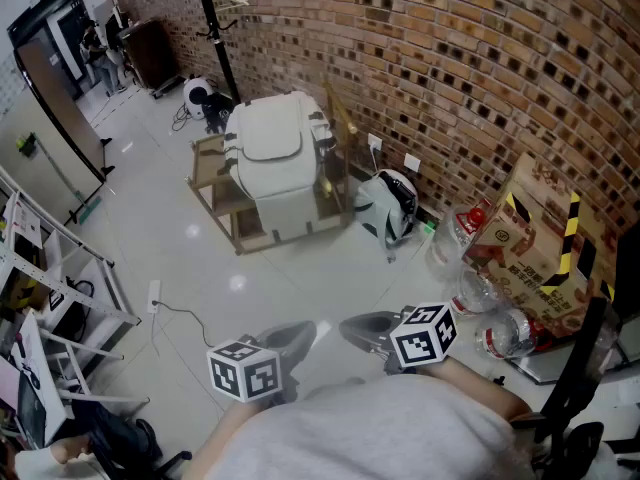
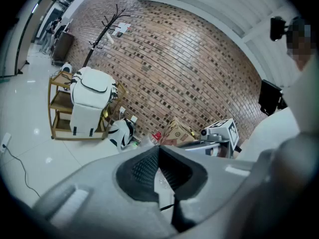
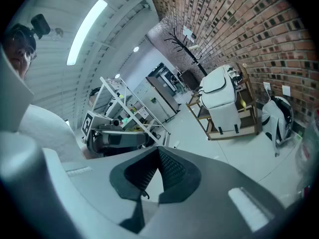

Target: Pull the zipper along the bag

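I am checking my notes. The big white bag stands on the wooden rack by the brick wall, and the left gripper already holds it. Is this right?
Not quite. The left gripper holds nothing: the left gripper view shows its jaws together and empty, with the white bag far off across the floor. The bag does stand on the wooden rack by the brick wall.

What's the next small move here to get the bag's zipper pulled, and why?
Probably step toward the white bag on the wooden cart: it sits far across the floor, while the left gripper and right gripper hang near the body, jaws together and empty.
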Motion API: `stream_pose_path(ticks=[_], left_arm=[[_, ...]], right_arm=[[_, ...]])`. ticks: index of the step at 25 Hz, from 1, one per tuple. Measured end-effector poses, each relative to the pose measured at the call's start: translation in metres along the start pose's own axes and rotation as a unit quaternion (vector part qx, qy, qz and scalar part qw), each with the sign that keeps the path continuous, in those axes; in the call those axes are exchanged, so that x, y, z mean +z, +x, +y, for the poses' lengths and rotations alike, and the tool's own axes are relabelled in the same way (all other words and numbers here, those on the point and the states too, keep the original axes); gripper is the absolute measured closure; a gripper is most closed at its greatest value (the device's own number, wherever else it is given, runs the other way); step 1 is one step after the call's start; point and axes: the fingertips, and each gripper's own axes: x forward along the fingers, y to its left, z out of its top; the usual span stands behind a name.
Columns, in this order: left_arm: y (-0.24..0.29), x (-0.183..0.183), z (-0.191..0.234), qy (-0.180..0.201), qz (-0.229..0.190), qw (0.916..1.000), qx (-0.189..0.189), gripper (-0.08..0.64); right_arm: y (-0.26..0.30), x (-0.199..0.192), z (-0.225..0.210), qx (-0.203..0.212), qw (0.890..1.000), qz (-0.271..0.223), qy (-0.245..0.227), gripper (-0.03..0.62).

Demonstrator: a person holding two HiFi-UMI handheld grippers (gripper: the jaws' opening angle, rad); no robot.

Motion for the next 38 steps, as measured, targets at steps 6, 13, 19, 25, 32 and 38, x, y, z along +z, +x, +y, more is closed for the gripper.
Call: stream_pose_path(ticks=[6, 13, 19, 25, 32, 38], left_arm=[[0.016, 0.016, -0.001, 0.03, -0.001, 0.9994, 0.018, 0.56], [0.025, 0.047, 0.031, 0.021, -0.016, 0.9993, 0.026, 0.56], [0.045, 0.08, 0.087, 0.006, -0.015, 0.9997, 0.016, 0.56], [0.058, 0.138, 0.168, -0.006, 0.004, 0.9999, 0.01, 0.56], [0.048, 0.224, 0.297, -0.036, 0.009, 0.9991, 0.021, 0.56], [0.036, 0.269, 0.357, -0.018, 0.011, 0.9995, 0.022, 0.56]], right_arm=[[-0.017, 0.015, -0.021, -0.01, 1.0, -0.011, -0.013, 0.594], [-0.004, 0.032, -0.047, -0.017, 1.0, -0.009, -0.017, 0.594], [0.029, 0.063, -0.089, -0.039, 0.999, -0.001, -0.002, 0.594], [0.099, 0.126, -0.132, -0.046, 0.999, 0.011, 0.021, 0.594], [0.215, 0.21, -0.169, -0.036, 0.998, 0.043, 0.039, 0.594], [0.279, 0.273, -0.182, -0.045, 0.998, 0.042, 0.009, 0.594]])
